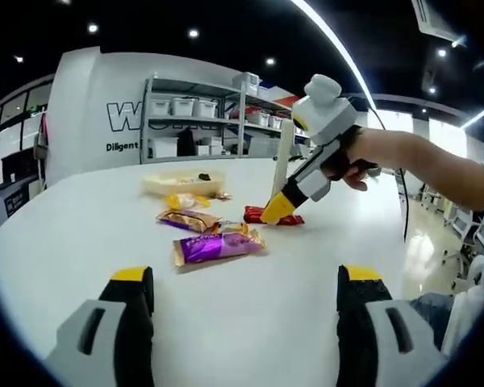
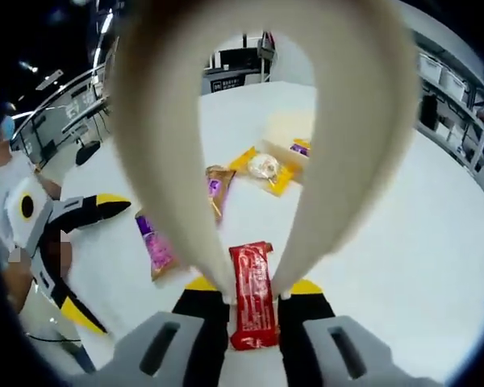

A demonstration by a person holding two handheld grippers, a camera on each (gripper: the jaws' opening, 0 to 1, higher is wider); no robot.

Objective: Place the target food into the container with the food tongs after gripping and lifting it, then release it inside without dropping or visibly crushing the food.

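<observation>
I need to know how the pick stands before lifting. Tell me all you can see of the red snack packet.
The red snack packet is a flat, glossy, oblong wrapper with crimped ends and small print too blurred to read. It lies flat on the white table, apart from the other packets. In the right gripper view the cream food tongs, held in the right claw, straddle it, one tip on each long side; whether they touch it is unclear.

The table [image 1: 81, 234] is plain white; the red packet [image 2: 252, 294] is glossy red with small pale print; the purple packet [image 1: 218, 246] is bright violet with gold ends; the brown packet [image 1: 187, 219] is brown and gold; the yellow packet [image 2: 264, 169] is yellow around a pale round centre; the tongs [image 2: 323, 161] are cream; the container [image 1: 182, 184] is pale cream; the left gripper [image 1: 246, 302] is grey and black with yellow tips, and the right gripper [image 2: 254, 302] the same.
</observation>
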